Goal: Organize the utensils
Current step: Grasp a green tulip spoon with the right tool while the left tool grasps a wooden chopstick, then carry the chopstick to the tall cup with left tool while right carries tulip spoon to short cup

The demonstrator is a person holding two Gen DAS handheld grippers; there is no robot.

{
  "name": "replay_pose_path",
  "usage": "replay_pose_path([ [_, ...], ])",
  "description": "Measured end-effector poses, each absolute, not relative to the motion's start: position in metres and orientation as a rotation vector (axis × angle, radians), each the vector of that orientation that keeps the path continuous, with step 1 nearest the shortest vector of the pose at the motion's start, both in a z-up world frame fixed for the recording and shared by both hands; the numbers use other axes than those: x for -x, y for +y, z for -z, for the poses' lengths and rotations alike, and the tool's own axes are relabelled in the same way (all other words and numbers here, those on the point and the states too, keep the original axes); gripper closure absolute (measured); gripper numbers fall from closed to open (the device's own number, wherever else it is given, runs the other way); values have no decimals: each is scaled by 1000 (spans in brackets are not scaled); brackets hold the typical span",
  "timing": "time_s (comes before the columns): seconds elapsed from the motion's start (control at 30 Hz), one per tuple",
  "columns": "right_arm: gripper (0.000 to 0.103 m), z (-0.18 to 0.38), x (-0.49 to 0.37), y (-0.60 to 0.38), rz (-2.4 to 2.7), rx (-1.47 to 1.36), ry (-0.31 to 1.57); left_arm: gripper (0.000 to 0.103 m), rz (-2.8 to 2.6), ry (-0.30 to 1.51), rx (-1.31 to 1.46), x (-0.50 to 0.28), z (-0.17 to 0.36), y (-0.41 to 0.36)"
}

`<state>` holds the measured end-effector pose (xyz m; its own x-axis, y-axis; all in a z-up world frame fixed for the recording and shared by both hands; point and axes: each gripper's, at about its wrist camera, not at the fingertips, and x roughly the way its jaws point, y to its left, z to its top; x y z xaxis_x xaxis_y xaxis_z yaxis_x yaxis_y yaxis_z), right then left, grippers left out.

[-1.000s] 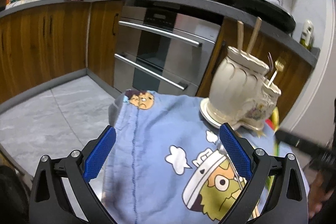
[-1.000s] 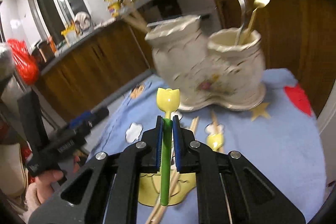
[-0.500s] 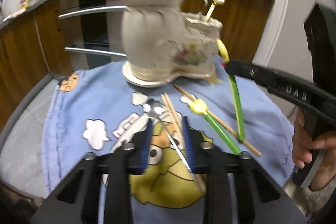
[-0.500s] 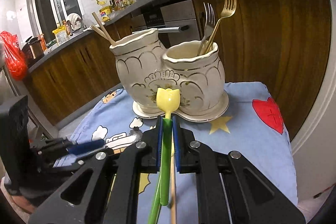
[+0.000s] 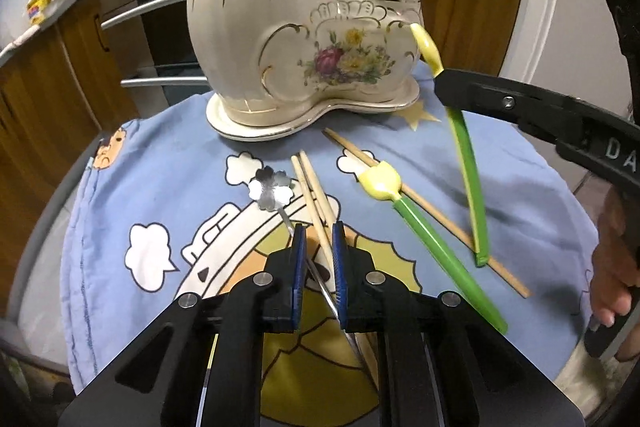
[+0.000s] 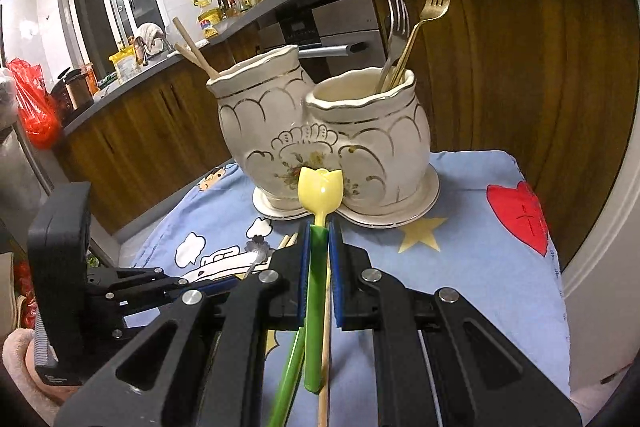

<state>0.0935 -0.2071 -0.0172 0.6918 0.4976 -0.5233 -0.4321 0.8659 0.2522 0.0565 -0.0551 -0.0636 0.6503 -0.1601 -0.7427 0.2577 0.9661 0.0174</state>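
A cream two-pot holder (image 5: 304, 39) (image 6: 320, 131) stands at the back of the blue cloth; forks (image 6: 416, 27) stick out of its small pot and chopsticks (image 6: 192, 51) out of the tall one. My left gripper (image 5: 318, 251) (image 6: 236, 279) is low over the cloth. Its jaws are closing on a chopstick pair (image 5: 314, 191) and the handle of a flower-headed silver spoon (image 5: 270, 187), and the pads touch them. My right gripper (image 6: 319, 239) (image 5: 452, 83) is shut on a green spoon with a yellow tulip head (image 6: 320, 187) (image 5: 468, 167), held in front of the holder.
A second green and yellow spoon (image 5: 432, 239) lies across a single chopstick (image 5: 440, 223) on the cloth (image 5: 160, 187), right of my left gripper. A hand (image 5: 612, 267) holds the right gripper. Wooden cabinets and an oven stand close behind the small round table.
My left gripper swung from facing the oven to down over the cloth, and its jaws went from wide open to nearly shut around the spoon handle and chopsticks. The right gripper kept its spoon and steadied before the holder.
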Motion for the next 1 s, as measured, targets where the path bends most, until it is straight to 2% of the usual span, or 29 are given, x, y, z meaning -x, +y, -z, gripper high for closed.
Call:
replay_pose_path([
  [0.2,94,18,-94,-213,-532,-123,618,90,238,860,-122,-60,62,-57],
  [0.27,94,17,-94,-214,-537,-127,619,97,253,885,-126,-61,61,-60],
  [0.6,94,12,-92,-220,-572,-146,613,97,210,914,-153,-73,59,-68],
  [1.0,94,-3,-81,-230,-573,-147,520,99,227,762,-65,-49,43,-53],
])
